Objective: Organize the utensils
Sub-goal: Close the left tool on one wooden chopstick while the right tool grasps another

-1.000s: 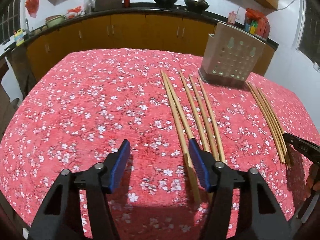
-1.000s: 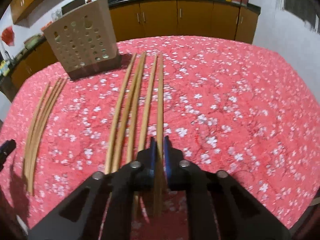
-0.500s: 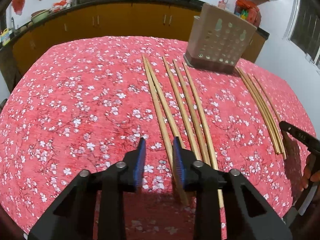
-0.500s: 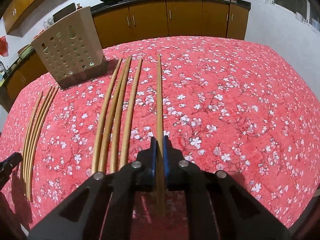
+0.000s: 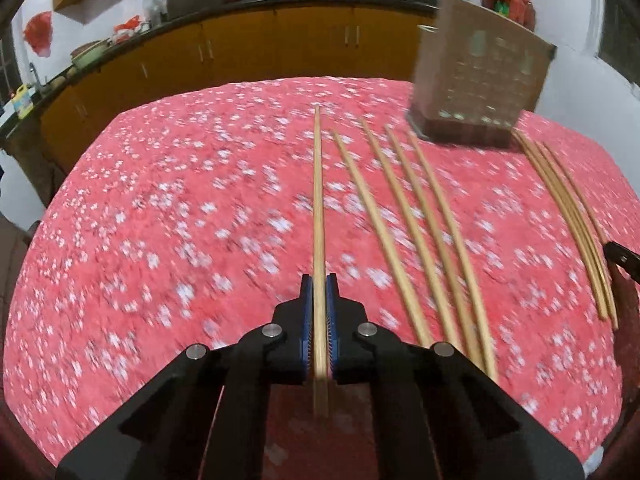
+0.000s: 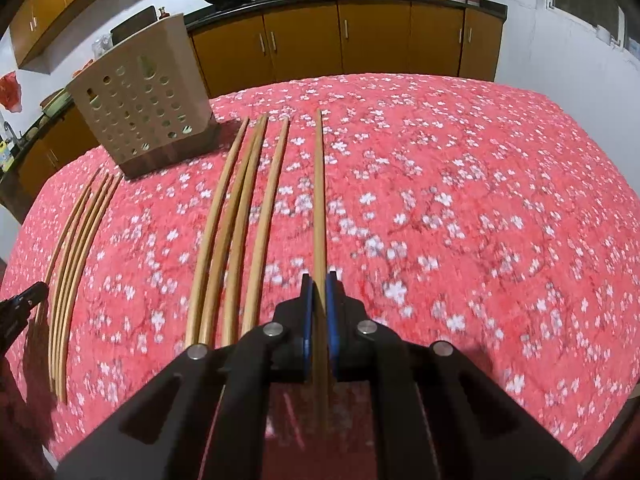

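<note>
The left gripper (image 5: pixel 319 280) is clamped tight on a single chopstick (image 5: pixel 317 200), blue pads pressed against its sides, the stick running straight out ahead over the red floral tablecloth (image 5: pixel 180 220). Over on the other side, the right gripper (image 6: pixel 319 280) is pinching its own chopstick (image 6: pixel 319 200) in the same way, pads squeezed onto the wood. In the right wrist view, four loose chopsticks (image 6: pixel 240 220) lie side by side on the cloth just left of the held one, their far tips near the perforated utensil holder (image 6: pixel 144 108), which stands upright on the table. A tight bundle of thinner sticks (image 6: pixel 76 252) lies well off to the left, in front of the holder. Kitchen cabinets (image 6: pixel 340 40) line the far wall.
</note>
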